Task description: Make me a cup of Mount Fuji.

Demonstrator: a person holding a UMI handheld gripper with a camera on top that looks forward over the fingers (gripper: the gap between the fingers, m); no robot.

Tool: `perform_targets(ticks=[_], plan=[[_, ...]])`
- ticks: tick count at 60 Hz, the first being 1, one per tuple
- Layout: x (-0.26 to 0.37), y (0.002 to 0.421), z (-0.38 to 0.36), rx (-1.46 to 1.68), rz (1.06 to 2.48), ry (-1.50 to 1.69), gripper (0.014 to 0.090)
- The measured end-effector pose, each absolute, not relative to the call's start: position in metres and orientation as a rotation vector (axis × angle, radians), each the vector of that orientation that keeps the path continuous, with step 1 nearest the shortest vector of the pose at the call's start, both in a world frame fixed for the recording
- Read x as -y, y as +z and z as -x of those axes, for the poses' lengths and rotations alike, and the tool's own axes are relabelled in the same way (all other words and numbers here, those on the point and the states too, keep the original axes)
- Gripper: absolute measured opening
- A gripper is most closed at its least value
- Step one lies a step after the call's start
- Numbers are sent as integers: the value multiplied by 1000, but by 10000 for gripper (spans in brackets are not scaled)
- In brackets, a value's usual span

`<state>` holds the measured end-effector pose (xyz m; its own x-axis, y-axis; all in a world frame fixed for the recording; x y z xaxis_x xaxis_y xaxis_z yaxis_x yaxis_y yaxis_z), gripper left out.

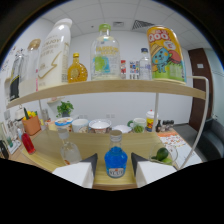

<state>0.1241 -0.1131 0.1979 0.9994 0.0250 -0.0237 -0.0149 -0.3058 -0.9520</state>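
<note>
Gripper (115,167) spread wide, holding nothing; its two fingers flank a small blue bottle (116,159) that stands upright on the wooden desk (45,145), with a gap visible at either side. A clear bottle (67,145) stands to the left of the fingers, and a glass with lime pieces (162,154) to their right. Beyond, a row of cups (90,125) lines the back of the desk. The shelf (110,86) above carries a white carton (55,52), an amber bottle (77,70), a clear bottle with green label (104,52) and a yellow cartoon-printed can (166,55) (labels not readable).
</note>
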Motion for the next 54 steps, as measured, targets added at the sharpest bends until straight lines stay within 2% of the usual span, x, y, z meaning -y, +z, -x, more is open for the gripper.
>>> perform_targets(ticks=[8,21,35,54], plan=[[100,193,-127,19,1884,34,377],[105,195,-125,31,1887,55,365],[153,206,-127,-17,1887,55,362],[218,115,-118,-27,2029,-45,360]])
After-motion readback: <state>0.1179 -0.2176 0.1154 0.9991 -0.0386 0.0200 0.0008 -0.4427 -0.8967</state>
